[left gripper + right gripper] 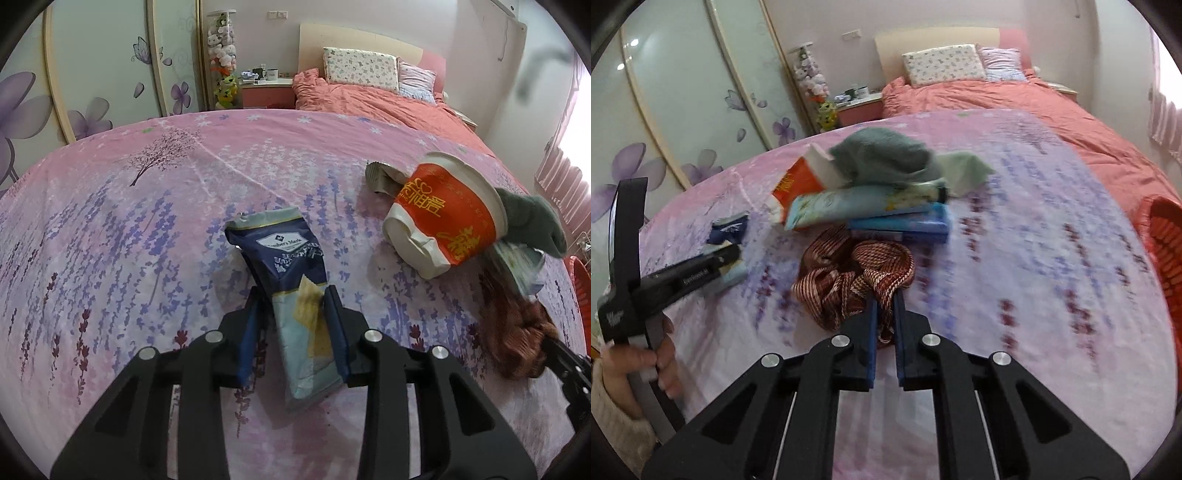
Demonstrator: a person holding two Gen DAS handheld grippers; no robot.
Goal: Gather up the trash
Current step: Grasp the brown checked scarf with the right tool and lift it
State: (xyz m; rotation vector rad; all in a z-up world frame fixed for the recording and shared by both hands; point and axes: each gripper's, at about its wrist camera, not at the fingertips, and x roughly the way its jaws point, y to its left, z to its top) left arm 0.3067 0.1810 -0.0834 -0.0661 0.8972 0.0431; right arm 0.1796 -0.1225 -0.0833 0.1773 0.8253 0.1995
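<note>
From the left wrist view, the left tool (295, 314) has its two fingers spread to either side of a blue snack packet (286, 280) that lies flat on the pink flowered sheet (147, 221); the right finger touches the packet's edge, and a gap shows on the left side. To the right a crushed red paper cup (443, 218) lies on its side, with a crumpled silver wrapper (382, 177) just behind it and a grey-green sock (532, 218) at its mouth. A rust-striped cloth (517, 332) sits at the far right, blurred.

The right wrist view alone shows the person's left hand (653, 362) gripping the left tool's handle at the far left, with the packet (727, 229) under its tip. In the middle, the cup (798, 184) and sock (882, 158) rest against a pale tube-shaped pack (857, 205) and a blue box (905, 225), which the left view hardly shows. The right tool (884, 310) is pinched on the striped cloth (857, 269), which lies bunched on the sheet. A red basket (1163, 240) stands at the far right edge.
</note>
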